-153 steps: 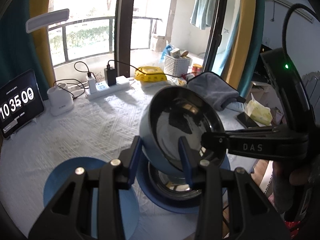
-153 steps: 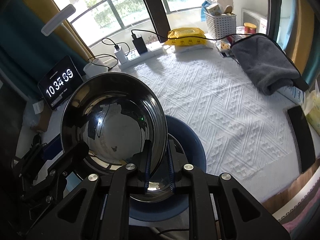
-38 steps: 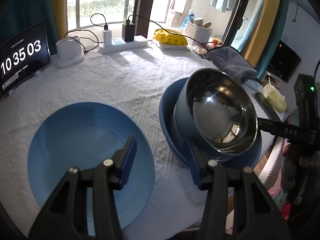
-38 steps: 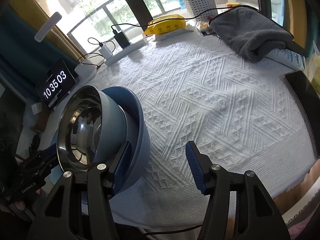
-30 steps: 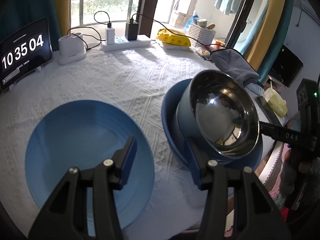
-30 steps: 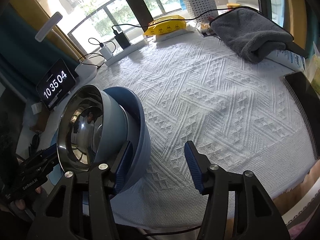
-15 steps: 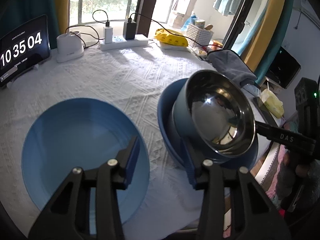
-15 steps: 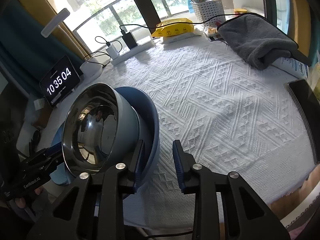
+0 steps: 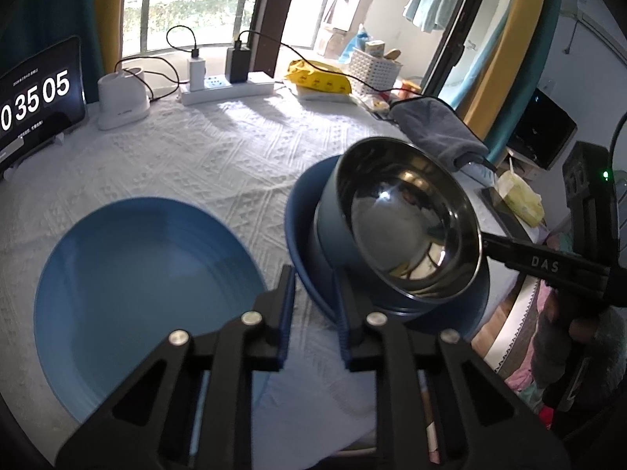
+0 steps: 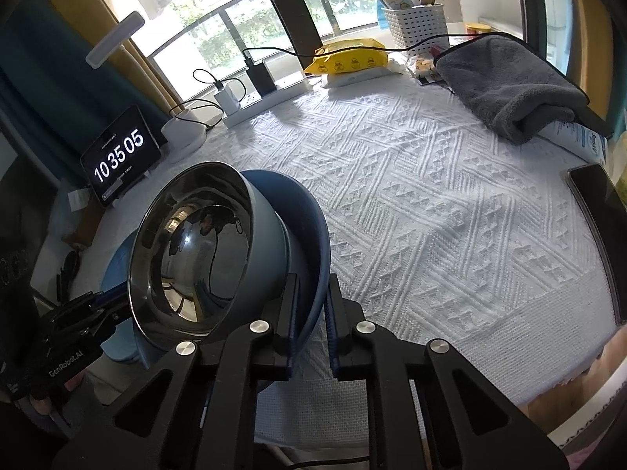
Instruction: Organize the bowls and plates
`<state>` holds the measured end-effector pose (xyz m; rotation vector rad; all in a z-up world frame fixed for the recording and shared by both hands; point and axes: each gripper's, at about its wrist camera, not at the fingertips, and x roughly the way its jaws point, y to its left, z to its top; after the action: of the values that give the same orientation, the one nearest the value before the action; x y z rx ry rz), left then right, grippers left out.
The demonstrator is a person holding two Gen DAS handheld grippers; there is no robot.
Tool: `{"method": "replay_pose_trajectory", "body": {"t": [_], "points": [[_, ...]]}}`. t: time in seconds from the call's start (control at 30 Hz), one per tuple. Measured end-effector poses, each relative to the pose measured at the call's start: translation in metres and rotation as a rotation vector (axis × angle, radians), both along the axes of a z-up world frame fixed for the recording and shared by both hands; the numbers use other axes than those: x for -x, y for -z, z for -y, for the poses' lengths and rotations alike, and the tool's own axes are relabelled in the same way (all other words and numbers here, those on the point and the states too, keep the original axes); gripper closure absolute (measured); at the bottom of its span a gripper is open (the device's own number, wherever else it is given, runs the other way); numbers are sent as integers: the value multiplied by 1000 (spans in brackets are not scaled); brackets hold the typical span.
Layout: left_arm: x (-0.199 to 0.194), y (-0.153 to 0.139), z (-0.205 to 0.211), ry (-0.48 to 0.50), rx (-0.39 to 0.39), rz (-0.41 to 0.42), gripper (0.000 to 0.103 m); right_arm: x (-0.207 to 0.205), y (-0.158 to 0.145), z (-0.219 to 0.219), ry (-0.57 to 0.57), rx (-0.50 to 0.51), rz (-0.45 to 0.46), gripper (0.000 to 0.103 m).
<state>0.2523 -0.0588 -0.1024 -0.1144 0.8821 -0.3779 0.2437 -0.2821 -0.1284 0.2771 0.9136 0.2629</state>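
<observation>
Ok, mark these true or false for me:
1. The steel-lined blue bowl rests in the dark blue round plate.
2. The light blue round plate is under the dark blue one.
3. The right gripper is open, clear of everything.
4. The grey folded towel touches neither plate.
1. True: the steel-lined blue bowl rests in the dark blue round plate.
2. False: the light blue round plate lies beside it on the white tablecloth, with cloth showing between them.
3. False: the right gripper has just been closing and pinches the dark blue plate's rim.
4. True: the grey folded towel lies well away from both.
</observation>
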Motion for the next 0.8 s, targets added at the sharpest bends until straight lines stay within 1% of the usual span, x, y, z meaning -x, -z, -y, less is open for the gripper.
{"method": "replay_pose_trajectory", "body": {"t": [0.8], "points": [[0, -1, -1, 0, 7, -6, 84, 0, -1, 1, 5, -11, -3, 90]]}}
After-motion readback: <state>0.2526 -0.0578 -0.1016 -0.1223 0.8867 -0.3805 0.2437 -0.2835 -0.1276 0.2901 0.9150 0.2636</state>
